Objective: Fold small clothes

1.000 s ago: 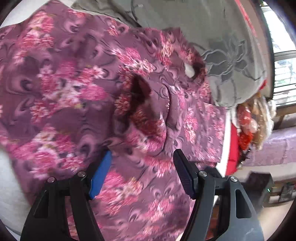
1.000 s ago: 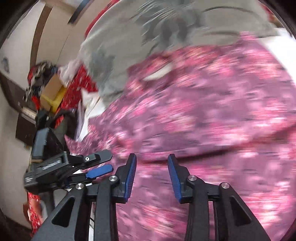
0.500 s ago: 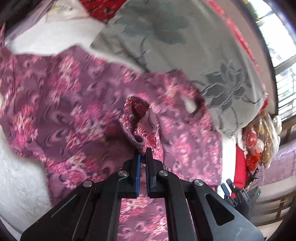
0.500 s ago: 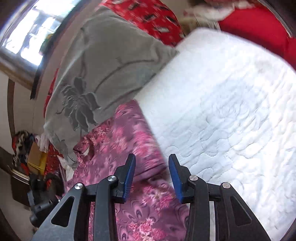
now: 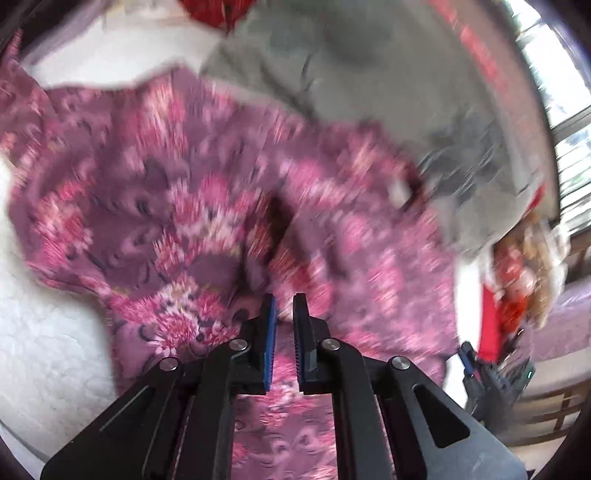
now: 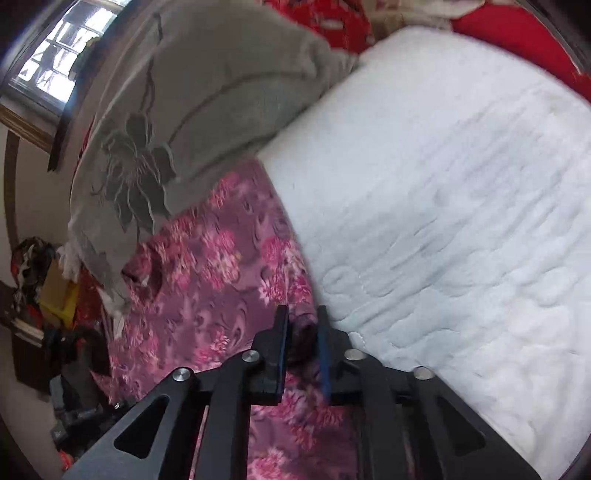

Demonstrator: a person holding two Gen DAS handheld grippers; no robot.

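A purple garment with pink flowers [image 5: 177, 206] lies spread on a white quilted bed [image 5: 48, 354]. It also shows in the right wrist view [image 6: 221, 280]. My left gripper [image 5: 283, 308] is nearly closed, with a narrow gap, at a raised fold of the garment; the view is blurred and I cannot tell if cloth is pinched. My right gripper [image 6: 303, 325] is shut on a bunched edge of the garment at its border with the bare quilt [image 6: 461, 221].
A grey blanket with a flower print [image 6: 177, 122] lies behind the garment, also in the left wrist view [image 5: 388, 85]. Red fabric [image 6: 517, 33] is at the far side. Clutter and furniture [image 5: 517, 280] stand beside the bed. A window [image 6: 55, 62] is behind.
My right gripper has closed from open onto the garment's edge. My left gripper, tightly shut half a second ago, now shows a small gap and the view is moving.
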